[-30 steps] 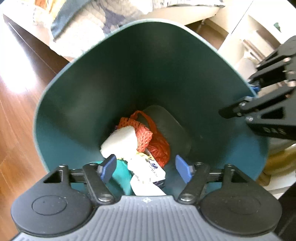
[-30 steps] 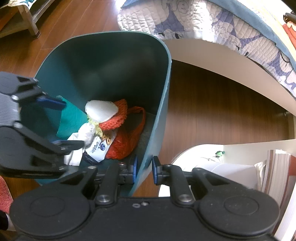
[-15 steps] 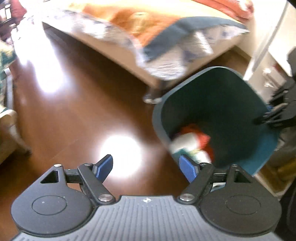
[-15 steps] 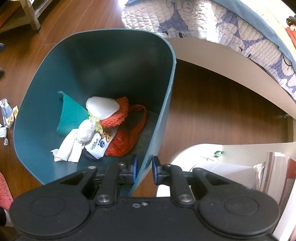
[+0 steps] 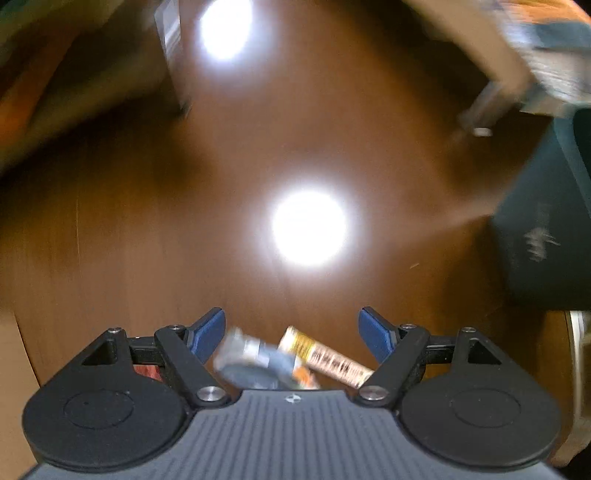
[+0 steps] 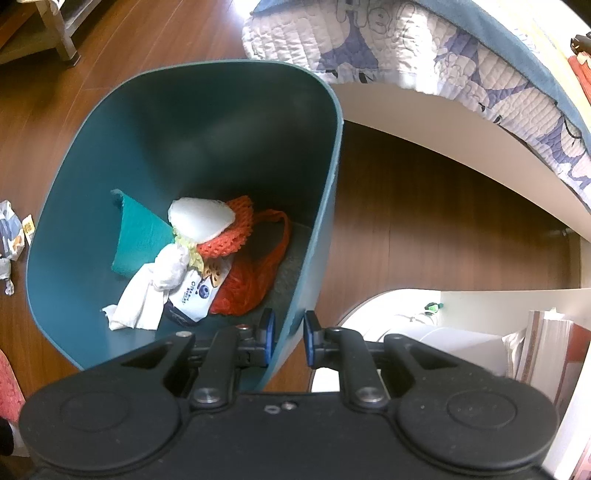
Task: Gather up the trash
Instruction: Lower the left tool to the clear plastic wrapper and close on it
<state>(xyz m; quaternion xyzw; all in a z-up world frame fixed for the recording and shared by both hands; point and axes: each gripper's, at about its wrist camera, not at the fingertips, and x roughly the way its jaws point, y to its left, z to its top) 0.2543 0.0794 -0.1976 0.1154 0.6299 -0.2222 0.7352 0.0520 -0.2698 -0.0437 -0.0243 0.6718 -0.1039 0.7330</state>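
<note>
In the right wrist view my right gripper is shut on the near rim of the teal trash bin, one pad on each side of the wall. In the bin lie an orange net, a white foam piece, a teal sheet and a white tissue. My left gripper is open and points down at the wooden floor. A crumpled grey wrapper and a yellow-brown wrapper lie on the floor between its fingers, untouched and blurred. The bin's outer wall is at the right.
A bed with a quilt stands behind the bin, with its leg on the floor. A wooden furniture leg is at the upper left. A white shelf with books is at the right. More wrappers lie left of the bin.
My left gripper left the bin's mouth and swung over the floor to the wrappers, its jaws slightly wider. It is gone from the right wrist view. The right gripper and bin stayed put.
</note>
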